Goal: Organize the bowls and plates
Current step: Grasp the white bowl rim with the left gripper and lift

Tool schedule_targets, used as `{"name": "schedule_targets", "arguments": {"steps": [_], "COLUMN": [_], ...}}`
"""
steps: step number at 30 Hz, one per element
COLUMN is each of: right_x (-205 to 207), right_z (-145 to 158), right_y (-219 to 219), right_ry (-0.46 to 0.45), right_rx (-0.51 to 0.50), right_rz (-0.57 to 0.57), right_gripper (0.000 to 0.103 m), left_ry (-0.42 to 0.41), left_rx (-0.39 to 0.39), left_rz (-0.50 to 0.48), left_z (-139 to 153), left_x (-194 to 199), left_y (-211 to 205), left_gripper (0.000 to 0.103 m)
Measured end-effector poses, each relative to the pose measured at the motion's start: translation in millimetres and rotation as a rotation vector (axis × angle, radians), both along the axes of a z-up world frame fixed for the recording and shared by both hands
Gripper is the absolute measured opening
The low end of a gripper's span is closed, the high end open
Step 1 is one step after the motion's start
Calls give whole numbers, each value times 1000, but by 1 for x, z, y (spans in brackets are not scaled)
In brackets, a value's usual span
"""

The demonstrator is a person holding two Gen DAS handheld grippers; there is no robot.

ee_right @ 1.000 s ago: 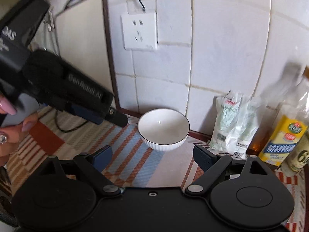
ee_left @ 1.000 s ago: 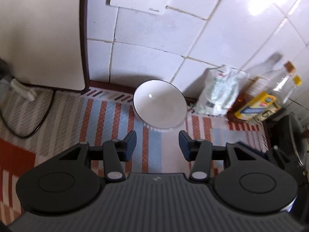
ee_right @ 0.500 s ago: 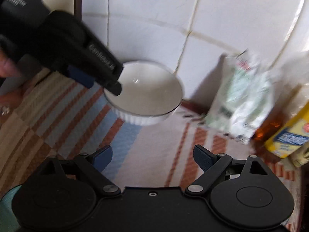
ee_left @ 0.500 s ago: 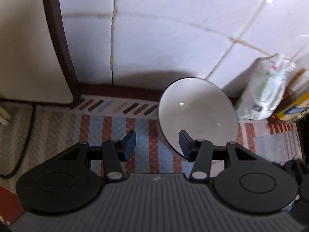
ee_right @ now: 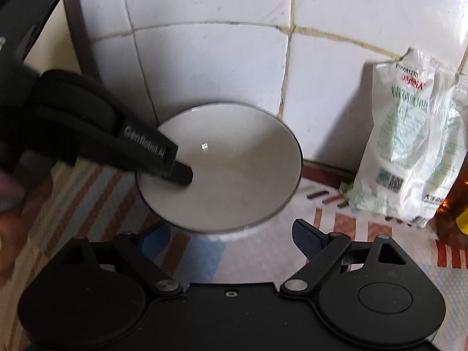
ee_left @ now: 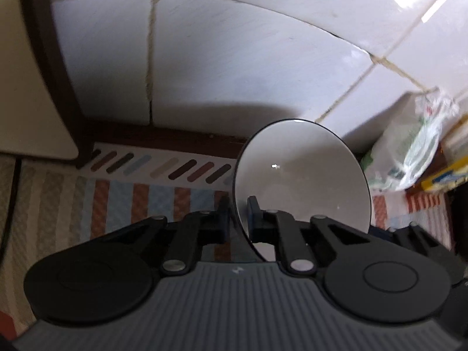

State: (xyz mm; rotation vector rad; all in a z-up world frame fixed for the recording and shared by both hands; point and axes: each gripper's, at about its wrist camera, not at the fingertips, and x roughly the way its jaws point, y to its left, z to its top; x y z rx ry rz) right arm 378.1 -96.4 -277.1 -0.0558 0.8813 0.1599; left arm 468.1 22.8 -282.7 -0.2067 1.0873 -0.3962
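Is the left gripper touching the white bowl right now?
Touching. In the left wrist view the left gripper is closed on the white bowl, one finger inside the rim, the other outside.

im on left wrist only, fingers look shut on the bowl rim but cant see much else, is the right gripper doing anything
Observer: No. The right gripper hangs open just short of the bowl, touching nothing.
Operator: is my grip actually over the rim or just beside it
Observer: Over it. From the right wrist view, one finger of the left gripper sits inside the bowl, against its left inner wall.
Operator: anything close on the bowl's far side
Observer: A white and green plastic bag stands against the tiled wall to the bowl's right, with a clear gap between them.
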Motion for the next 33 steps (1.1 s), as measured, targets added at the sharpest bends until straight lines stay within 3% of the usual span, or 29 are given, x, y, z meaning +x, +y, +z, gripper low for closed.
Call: {"name": "schedule_targets", "arguments": {"steps": [4, 9, 15, 26, 33], "right_x": [7, 15, 1, -58, -104], "right_z": [-5, -4, 4, 46, 78], "right_y": [3, 6, 5, -4, -13], "right_ry": [-7, 11, -31, -107, -162], "right_rx": [6, 11, 1, -15, 5], "right_rz": [12, 31, 54, 74, 69], "right_gripper": [93, 91, 91, 91, 91], "left_ry": [16, -45, -72, -74, -132], "left_rx": [-14, 61, 63, 25, 49], "left_rz": [38, -38, -58, -52, -75], "left_z": [0, 6, 17, 60, 98], "left_x": [-2, -11, -24, -76, -126], "left_y": [2, -12, -12, -6, -11], "left_gripper": [11, 11, 11, 12, 12]}}
